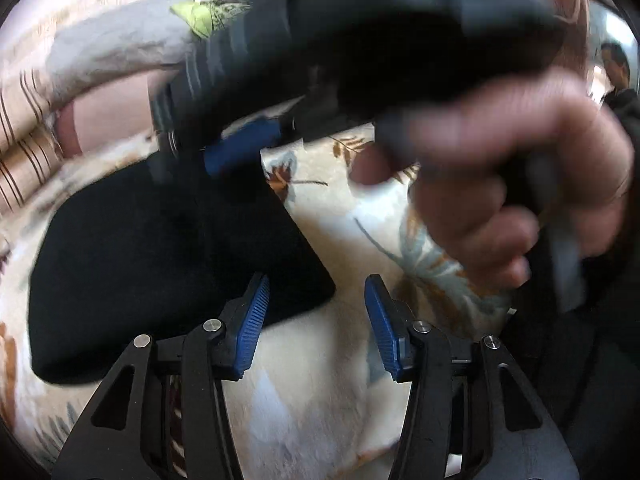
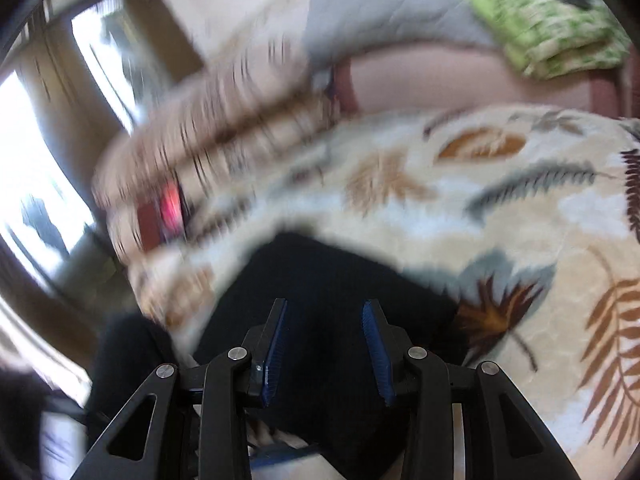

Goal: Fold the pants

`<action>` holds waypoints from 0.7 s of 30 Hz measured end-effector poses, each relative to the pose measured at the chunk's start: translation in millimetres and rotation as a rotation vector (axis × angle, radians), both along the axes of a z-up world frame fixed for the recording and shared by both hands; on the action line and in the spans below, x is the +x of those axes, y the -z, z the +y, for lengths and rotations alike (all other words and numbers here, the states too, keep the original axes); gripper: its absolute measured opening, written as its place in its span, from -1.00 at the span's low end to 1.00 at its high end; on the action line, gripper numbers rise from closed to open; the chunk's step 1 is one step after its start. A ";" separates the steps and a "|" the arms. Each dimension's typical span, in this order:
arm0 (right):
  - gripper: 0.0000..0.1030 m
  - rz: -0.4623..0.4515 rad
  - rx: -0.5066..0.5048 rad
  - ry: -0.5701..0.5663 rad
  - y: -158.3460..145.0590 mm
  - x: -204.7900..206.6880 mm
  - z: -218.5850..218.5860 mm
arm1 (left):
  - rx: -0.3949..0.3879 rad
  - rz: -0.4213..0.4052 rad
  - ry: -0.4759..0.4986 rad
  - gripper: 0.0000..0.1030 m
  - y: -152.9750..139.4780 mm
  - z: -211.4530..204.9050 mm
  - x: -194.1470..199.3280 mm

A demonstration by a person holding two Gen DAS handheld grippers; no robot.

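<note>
The black pants [image 1: 160, 256] lie as a folded dark slab on the leaf-patterned blanket [image 1: 320, 380], at the left middle of the left wrist view. My left gripper [image 1: 316, 320] is open just off the slab's near right corner, with only blanket between its blue pads. Blurred across the top of that view, a hand [image 1: 512, 184] holds my right gripper, and one of its blue fingers [image 1: 244, 148] reaches over the pants' far edge. In the right wrist view, my right gripper [image 2: 324, 340] hangs over the black pants [image 2: 340, 280]. Its pads stand apart with their ribbed faces bare.
Striped beige pillows [image 2: 224, 128] and a grey cushion [image 2: 380, 20] lie along the head of the bed. A green patterned cloth [image 2: 540, 20] sits at the far right. A bright window [image 2: 36, 168] is on the left. The blanket [image 2: 520, 220] spreads to the right of the pants.
</note>
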State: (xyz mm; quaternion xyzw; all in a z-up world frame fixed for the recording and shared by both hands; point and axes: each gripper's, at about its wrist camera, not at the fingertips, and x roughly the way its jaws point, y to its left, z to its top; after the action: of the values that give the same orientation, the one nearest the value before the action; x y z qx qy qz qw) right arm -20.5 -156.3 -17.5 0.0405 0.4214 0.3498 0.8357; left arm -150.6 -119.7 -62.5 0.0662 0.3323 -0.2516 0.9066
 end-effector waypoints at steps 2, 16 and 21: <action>-0.29 0.032 -0.135 -0.015 17.9 -3.4 9.7 | -0.059 0.040 0.002 -0.06 -7.0 23.3 -9.3; -0.25 -0.058 -0.225 0.024 20.7 -26.1 7.3 | -0.267 0.174 -0.372 -0.13 -6.1 157.4 41.8; -0.24 -0.071 -0.239 0.019 21.8 -28.3 10.0 | -0.217 0.210 -0.384 -0.11 0.4 154.0 51.9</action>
State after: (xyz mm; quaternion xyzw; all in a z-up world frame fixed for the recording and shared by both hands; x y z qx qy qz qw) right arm -48.8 -146.4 -39.3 -0.0678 0.4299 0.2903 0.8522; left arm -98.7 34.3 -62.9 -0.1224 0.4024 -0.1145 0.9000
